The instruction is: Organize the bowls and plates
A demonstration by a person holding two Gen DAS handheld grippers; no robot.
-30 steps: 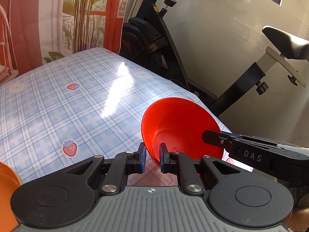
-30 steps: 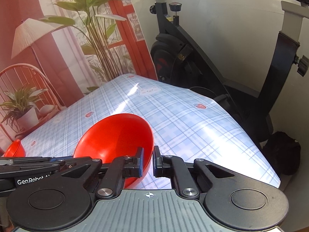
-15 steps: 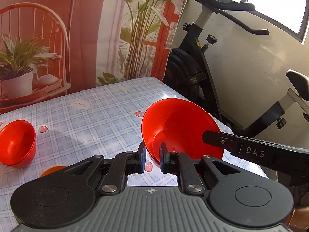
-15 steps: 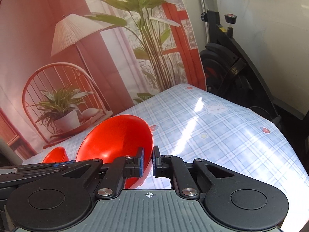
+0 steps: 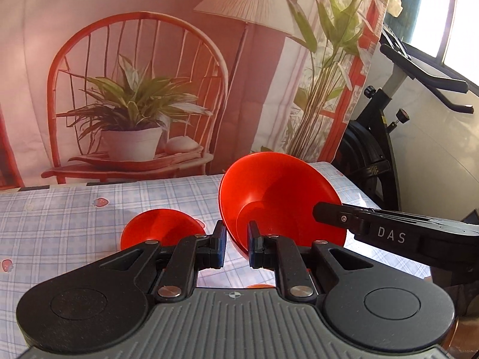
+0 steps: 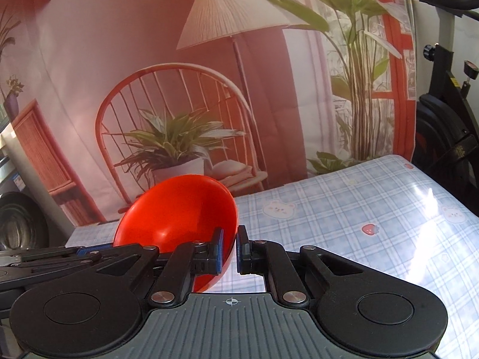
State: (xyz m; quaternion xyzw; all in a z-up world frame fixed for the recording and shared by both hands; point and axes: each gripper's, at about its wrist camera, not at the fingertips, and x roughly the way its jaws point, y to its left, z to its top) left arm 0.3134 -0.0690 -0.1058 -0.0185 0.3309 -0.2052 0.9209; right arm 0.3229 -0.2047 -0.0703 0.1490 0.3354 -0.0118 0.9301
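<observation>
Both grippers hold one large red bowl [image 5: 281,197] by opposite sides of its rim, above the checked tablecloth. My left gripper [image 5: 236,246] is shut on the bowl's near rim. My right gripper [image 6: 229,249] is shut on the bowl's [image 6: 179,209] other rim; its black body with "DAS" lettering reaches in from the right in the left wrist view [image 5: 389,233]. A smaller red bowl [image 5: 158,227] sits on the table just left of and below the held bowl. A sliver of something orange [image 5: 260,285] shows under my left gripper.
The table [image 6: 374,209] has a blue checked cloth with strawberries and bears. A printed backdrop of a chair, plant and lamp [image 5: 134,89] hangs behind the far edge. A black exercise bike [image 5: 380,149] stands off the table's right side.
Both grippers have swung left with the large red bowl still held between them. The small red bowl has come in close under the held bowl; the view now faces the backdrop.
</observation>
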